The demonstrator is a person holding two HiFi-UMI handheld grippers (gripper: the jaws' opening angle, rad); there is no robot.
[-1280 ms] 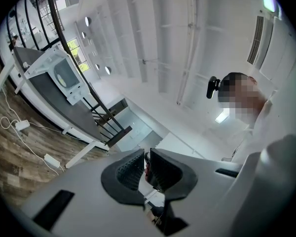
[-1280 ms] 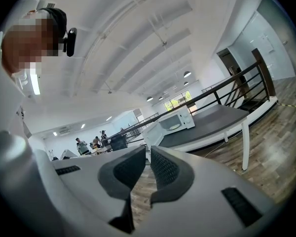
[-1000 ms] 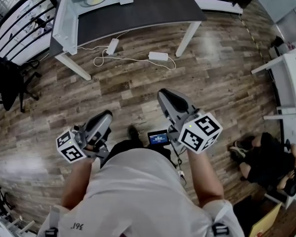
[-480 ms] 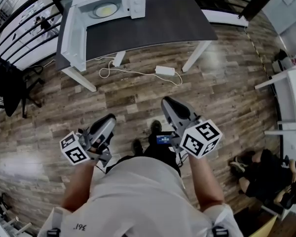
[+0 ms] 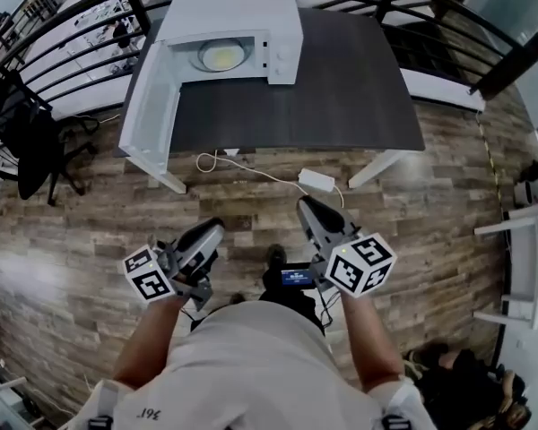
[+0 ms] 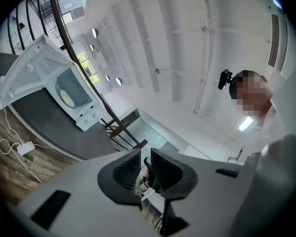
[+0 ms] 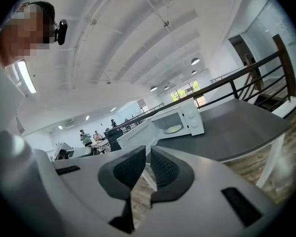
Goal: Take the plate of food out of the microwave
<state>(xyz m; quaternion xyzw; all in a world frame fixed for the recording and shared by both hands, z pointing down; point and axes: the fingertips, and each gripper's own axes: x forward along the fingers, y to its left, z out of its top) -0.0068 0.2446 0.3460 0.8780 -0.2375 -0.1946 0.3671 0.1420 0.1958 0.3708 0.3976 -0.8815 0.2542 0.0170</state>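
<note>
While a round plate (image 5: 222, 56) sits in the boxy white microwave (image 5: 229, 12), both ribbed hand-held grippers (image 6: 145, 158) (image 7: 148, 155) stand slightly apart.

Table (image 5: 341, 97): microwave (image 5: 229, 12) on rear left, plate (image 5: 222, 56) inside. Adapter (image 5: 316, 180) on floor before table. Chair (image 5: 31, 141) at left.

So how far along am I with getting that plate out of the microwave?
Done: the microwave door hangs open, with the plate of food visible inside. In hand: nothing. The left gripper and right gripper are empty, jaws barely apart, short of the table. Remaining: reach in, grip the plate, lift it out.
</note>
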